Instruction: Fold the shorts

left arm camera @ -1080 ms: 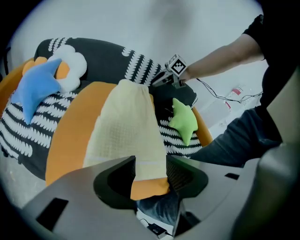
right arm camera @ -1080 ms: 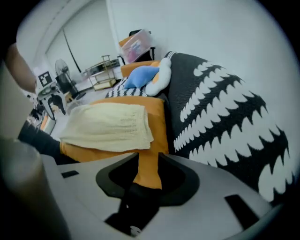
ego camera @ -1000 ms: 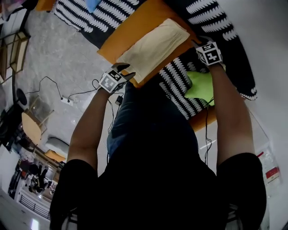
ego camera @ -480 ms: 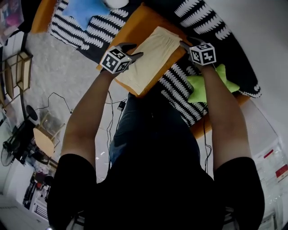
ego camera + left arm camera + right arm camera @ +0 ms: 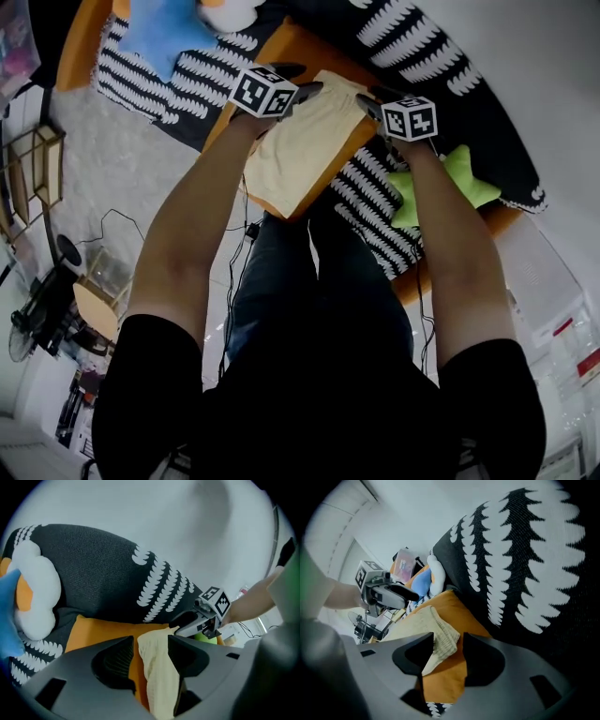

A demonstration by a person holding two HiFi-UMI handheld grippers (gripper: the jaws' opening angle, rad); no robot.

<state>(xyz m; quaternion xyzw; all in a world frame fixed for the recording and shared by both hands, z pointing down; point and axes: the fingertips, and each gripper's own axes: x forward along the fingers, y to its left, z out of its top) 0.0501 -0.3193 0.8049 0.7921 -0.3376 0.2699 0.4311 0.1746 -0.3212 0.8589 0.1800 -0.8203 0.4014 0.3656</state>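
Observation:
The cream shorts [image 5: 300,145] lie flat on an orange cushion [image 5: 291,45]. My left gripper [image 5: 302,82] is at their far left corner and my right gripper [image 5: 370,99] at their far right corner. In the left gripper view the open gripper [image 5: 151,656] has a fold of the shorts [image 5: 159,681] lying loose between its jaws, which have just been opening. In the right gripper view the gripper [image 5: 449,653] straddles the ribbed corner of the shorts [image 5: 440,641]; its jaws have also just been opening and do not press on the cloth.
A black-and-white patterned cover [image 5: 403,37] surrounds the cushion. A green star pillow [image 5: 459,178] lies to the right, a blue star pillow [image 5: 164,28] to the far left, and a white cloud pillow [image 5: 33,592] beside it. Cables [image 5: 112,211] run over the floor.
My left gripper has travelled from the near left corner of the shorts to the far end. The right gripper stayed by the far right corner and rolled.

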